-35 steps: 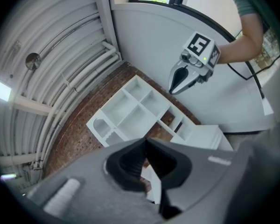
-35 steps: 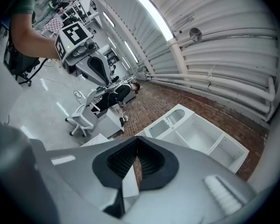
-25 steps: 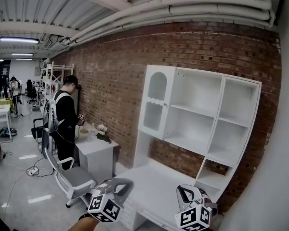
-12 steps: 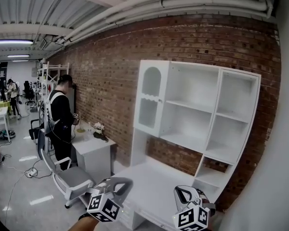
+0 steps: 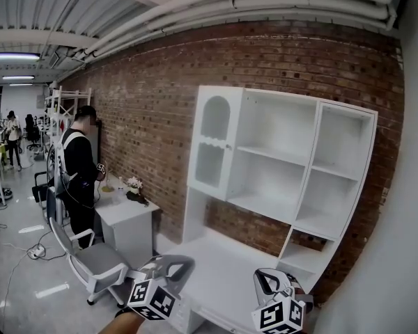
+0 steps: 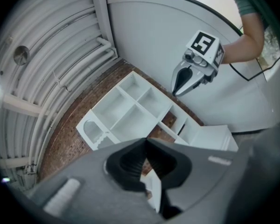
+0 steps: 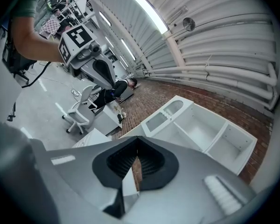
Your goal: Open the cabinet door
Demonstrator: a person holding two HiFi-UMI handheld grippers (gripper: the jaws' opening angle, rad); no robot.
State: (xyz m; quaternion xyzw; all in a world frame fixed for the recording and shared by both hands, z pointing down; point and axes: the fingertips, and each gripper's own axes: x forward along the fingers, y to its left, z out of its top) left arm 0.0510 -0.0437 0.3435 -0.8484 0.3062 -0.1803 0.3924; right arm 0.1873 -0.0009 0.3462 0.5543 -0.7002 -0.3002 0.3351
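A white shelf unit (image 5: 285, 179) stands against the brick wall. Its cabinet door (image 5: 212, 141), with an arched window, is at the upper left and lies closed; it also shows as the door (image 6: 94, 130) in the left gripper view and the door (image 7: 164, 114) in the right gripper view. My left gripper (image 5: 188, 263) and right gripper (image 5: 265, 275) hang low in the head view, well short of the unit and touching nothing. Both are shut and empty: the left gripper (image 6: 146, 139) and the right gripper (image 7: 138, 138) have their tips together.
A person (image 5: 76, 179) stands at a small white desk (image 5: 129, 218) with flowers on the left. A grey office chair (image 5: 90, 259) is in front of it. The unit's low desktop (image 5: 223, 270) juts out toward me. A white wall (image 5: 397, 242) closes the right side.
The shelf unit and the person have slid a little leftward in the head view. Both grippers keep their place at the bottom edge, still shut.
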